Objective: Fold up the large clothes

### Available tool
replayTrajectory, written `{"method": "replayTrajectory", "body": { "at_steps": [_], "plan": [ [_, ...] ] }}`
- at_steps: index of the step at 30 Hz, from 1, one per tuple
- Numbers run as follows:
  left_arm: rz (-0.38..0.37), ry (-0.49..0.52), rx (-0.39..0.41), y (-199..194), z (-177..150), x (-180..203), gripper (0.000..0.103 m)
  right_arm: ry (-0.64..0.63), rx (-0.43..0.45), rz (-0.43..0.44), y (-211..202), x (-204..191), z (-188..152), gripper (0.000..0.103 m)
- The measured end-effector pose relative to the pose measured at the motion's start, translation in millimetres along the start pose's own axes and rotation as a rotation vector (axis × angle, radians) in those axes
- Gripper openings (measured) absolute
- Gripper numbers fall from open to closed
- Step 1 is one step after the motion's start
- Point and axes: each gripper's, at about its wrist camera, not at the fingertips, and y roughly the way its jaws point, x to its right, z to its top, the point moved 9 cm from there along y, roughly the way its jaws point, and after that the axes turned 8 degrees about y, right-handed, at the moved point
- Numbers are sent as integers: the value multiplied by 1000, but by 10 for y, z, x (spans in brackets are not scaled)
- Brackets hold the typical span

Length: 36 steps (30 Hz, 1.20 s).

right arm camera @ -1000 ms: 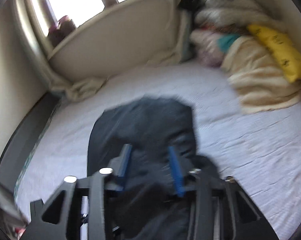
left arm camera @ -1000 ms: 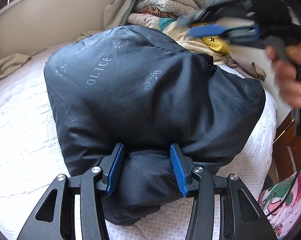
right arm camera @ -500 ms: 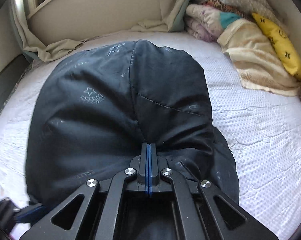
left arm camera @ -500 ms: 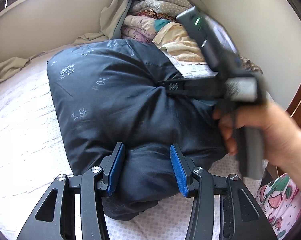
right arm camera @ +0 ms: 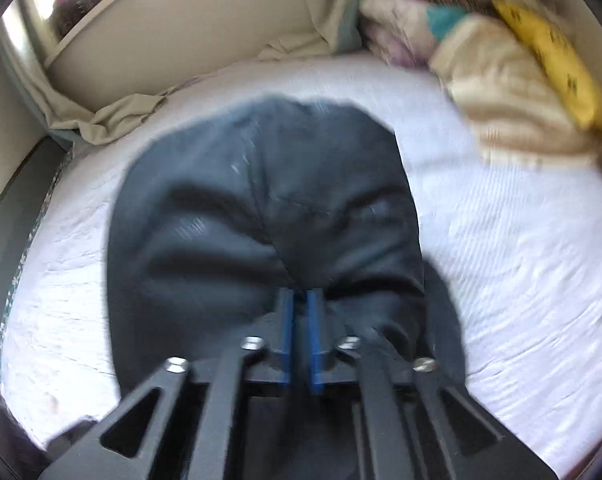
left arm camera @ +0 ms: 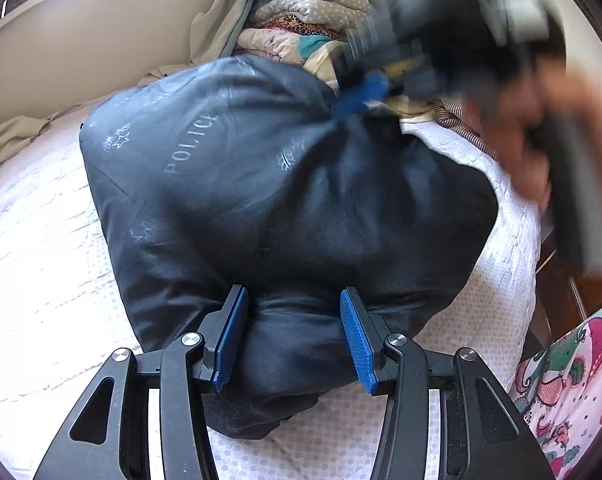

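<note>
A dark navy jacket (left arm camera: 261, 184) with pale "POLICE" print lies bunched on the white bedspread (left arm camera: 33, 240). My left gripper (left arm camera: 293, 320) is shut on a thick fold at its near edge, and the cloth bulges between the blue pads. My right gripper (left arm camera: 361, 96) is blurred at the jacket's far right edge, where the cloth draws up into a peak at its tips. In the right wrist view the right gripper (right arm camera: 300, 308) has the jacket (right arm camera: 241, 208) puckered between its narrow pads. Its jaws are opening.
Folded blankets and clothes (left arm camera: 301, 20) are stacked at the head of the bed, with a yellow pillow (right arm camera: 553, 64) beside them. A beige sheet (right arm camera: 113, 116) is crumpled along the wall. The bed's edge (left arm camera: 513, 264) drops off on the right, beside patterned pink clothing (left arm camera: 573, 384).
The right gripper has swung from the jacket's middle to its far right edge, drawing the cloth up with it. Its pads, pressed together half a second ago, now stand slightly apart. The left gripper has kept still.
</note>
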Motion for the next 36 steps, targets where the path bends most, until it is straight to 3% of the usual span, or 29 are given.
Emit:
{"method": "replayTrajectory", "body": {
  "at_steps": [4, 5, 8, 12, 15, 26, 30, 34, 36],
  "plan": [
    [-8, 5, 0, 18, 12, -2, 52, -114, 15, 31, -202, -558, 424, 25],
    [-9, 5, -1, 16, 15, 1, 52, -122, -1, 50, -163, -701, 519, 25],
    [-13, 8, -5, 26, 24, 11, 52, -137, -73, -2, 163, -902, 674, 25],
    [-22, 12, -6, 27, 22, 27, 52, -41, -197, -77, 765, -729, 586, 25],
    [-32, 9, -4, 30, 26, 10, 52, 32, -239, -93, 1083, -520, 453, 24],
    [-35, 9, -6, 56, 15, -10, 52, 53, -189, -40, 1521, -271, 284, 11],
    [-47, 10, -11, 52, 5, -28, 52, 42, -165, -41, 1506, -286, 308, 11],
    [-57, -2, -14, 27, 14, -71, 52, 36, -152, -21, 1157, -368, 371, 19],
    [-60, -7, -16, 19, 16, -90, 52, 8, -101, 35, 771, -450, 400, 41]
  ]
}}
